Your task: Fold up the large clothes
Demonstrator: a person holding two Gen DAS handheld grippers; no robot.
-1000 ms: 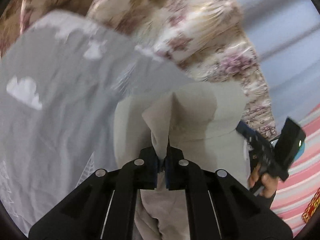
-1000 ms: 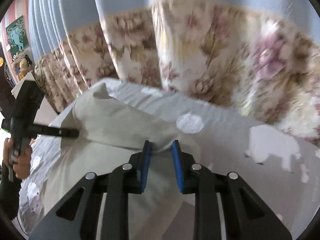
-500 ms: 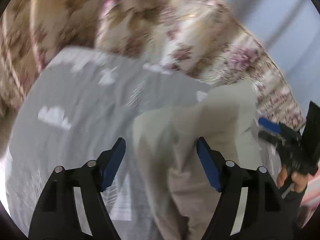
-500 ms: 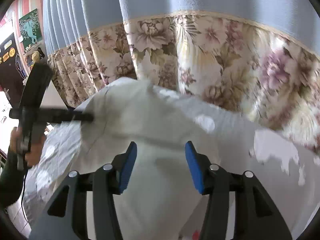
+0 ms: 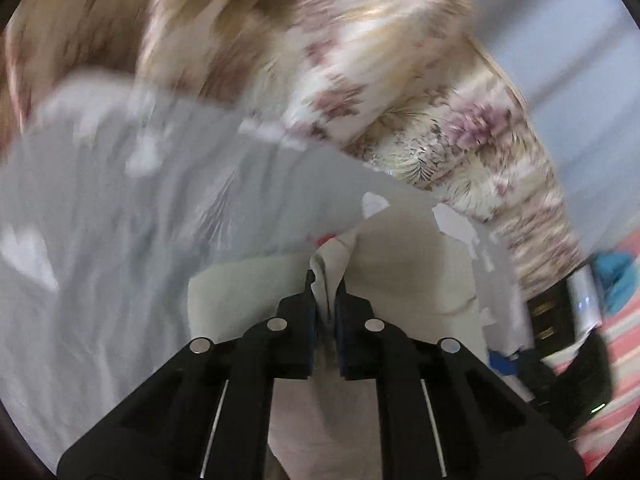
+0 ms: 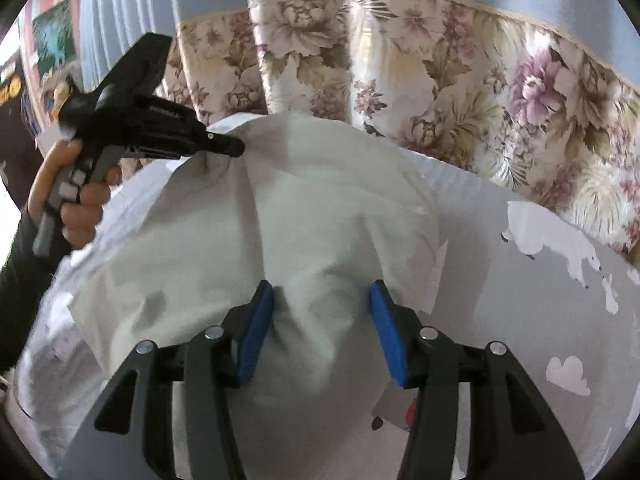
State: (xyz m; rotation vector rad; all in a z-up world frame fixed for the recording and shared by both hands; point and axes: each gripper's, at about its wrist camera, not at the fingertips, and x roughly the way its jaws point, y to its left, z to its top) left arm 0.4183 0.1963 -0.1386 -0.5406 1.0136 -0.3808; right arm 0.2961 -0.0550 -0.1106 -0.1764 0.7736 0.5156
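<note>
Clothing, a large pale garment [image 6: 304,208], is spread over a grey sheet [image 6: 540,304] printed with white shapes, in front of a flowered curtain [image 6: 420,80] with a blue upper part. No writing can be read on the garment; faint lettering on the side of the black tool body seen from the right wrist is too small to make out.

The left gripper [image 5: 325,300] has just been closing, and its jaws are now pinched on a raised fold of the garment, which stands up between the blue pads. From the right wrist view, the same gripper [image 6: 236,146] is seen biting the far left corner of the cloth, held by a hand [image 6: 76,200] in a dark sleeve.

The right gripper [image 6: 322,308] is seen with its jaws about half spread. A hump of the garment lies between the blue pads [image 6: 256,332], but no squeeze on it is shown.
</note>
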